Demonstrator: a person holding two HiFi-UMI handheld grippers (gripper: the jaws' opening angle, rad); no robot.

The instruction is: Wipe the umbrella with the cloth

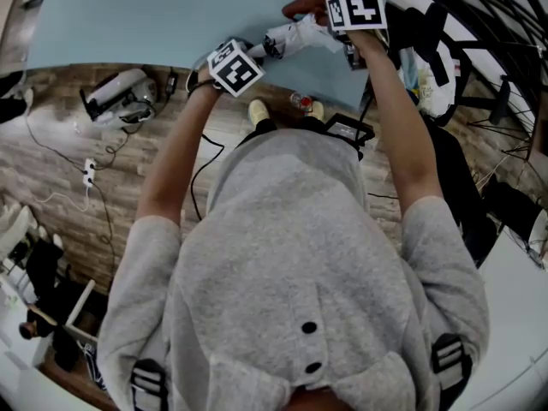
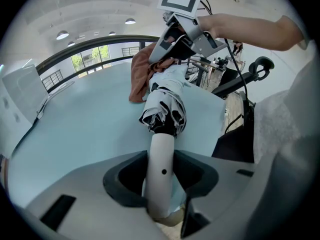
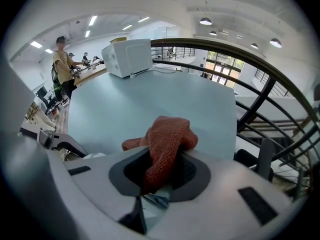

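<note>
A folded umbrella (image 2: 163, 105) with a black-and-white canopy is held over the pale blue table (image 2: 75, 129), and its white handle (image 2: 161, 176) sits between the jaws of my left gripper (image 2: 161, 186), which is shut on it. My right gripper (image 2: 179, 38) is shut on a rust-red cloth (image 2: 142, 74) that hangs against the umbrella's far end. In the right gripper view the cloth (image 3: 167, 141) bulges out of the right gripper (image 3: 162, 171). From the head view, the left gripper (image 1: 250, 56) and right gripper (image 1: 341, 34) are close together, with the umbrella (image 1: 295, 36) between them.
A white box-shaped appliance (image 3: 127, 58) stands at the table's far end. A black curved railing (image 3: 260, 79) runs past the table's side. A person (image 3: 62, 64) stands beyond the table. A white device (image 1: 120, 97) and cables lie on the wooden floor at the left.
</note>
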